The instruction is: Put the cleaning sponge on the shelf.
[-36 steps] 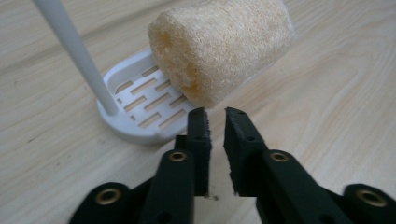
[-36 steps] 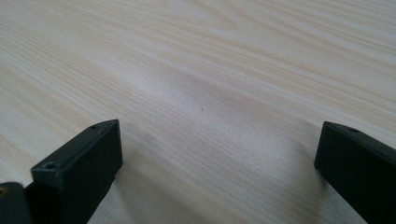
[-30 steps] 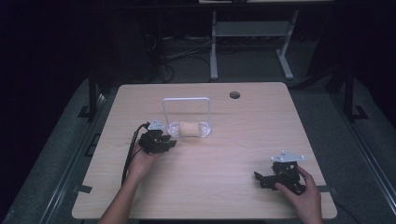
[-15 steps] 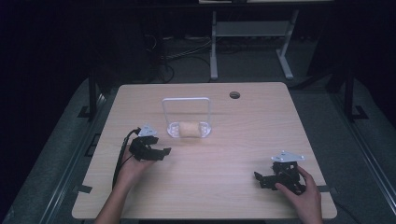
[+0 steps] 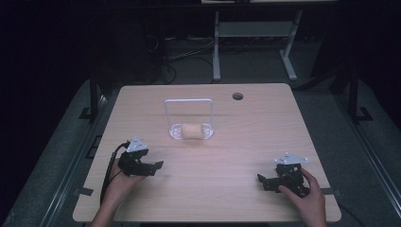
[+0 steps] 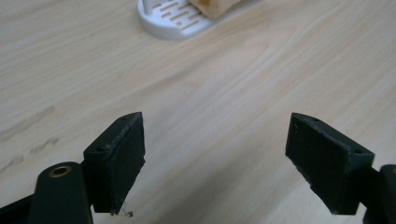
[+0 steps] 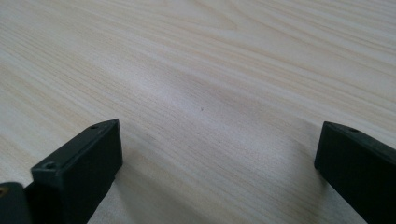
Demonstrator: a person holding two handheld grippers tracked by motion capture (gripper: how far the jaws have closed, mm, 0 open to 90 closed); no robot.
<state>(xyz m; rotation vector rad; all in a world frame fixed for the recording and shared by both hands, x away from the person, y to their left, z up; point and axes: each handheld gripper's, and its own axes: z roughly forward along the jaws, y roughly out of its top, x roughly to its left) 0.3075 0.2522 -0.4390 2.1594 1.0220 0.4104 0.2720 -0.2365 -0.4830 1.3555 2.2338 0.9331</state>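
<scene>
Both grippers held low over the desk, jaws apart, nothing between them.

High view: left gripper point(image 5: 153, 166) sits near the left edge of the desk point(image 5: 246, 127), toward the near side, held in the left hand point(image 5: 124, 184); its cable point(image 5: 111, 165) loops off beside it. Right gripper point(image 5: 267, 182) is near the near right corner, in the right hand point(image 5: 307, 196). White slotted stand point(image 5: 190, 120) with an upright frame is at mid-desk toward the far edge; a tan bread-like piece point(image 5: 191, 130) lies on its base. Round hole point(image 5: 237, 96) near the far edge. Left gripper view: left gripper point(image 6: 215, 158) jaws spread wide over bare wood; stand base point(image 6: 170, 21) and the tan piece point(image 6: 217, 7) at the top edge, well apart from the jaws. Right gripper view: right gripper point(image 7: 217, 163) jaws wide apart over bare desk point(image 7: 210, 70) grain.
</scene>
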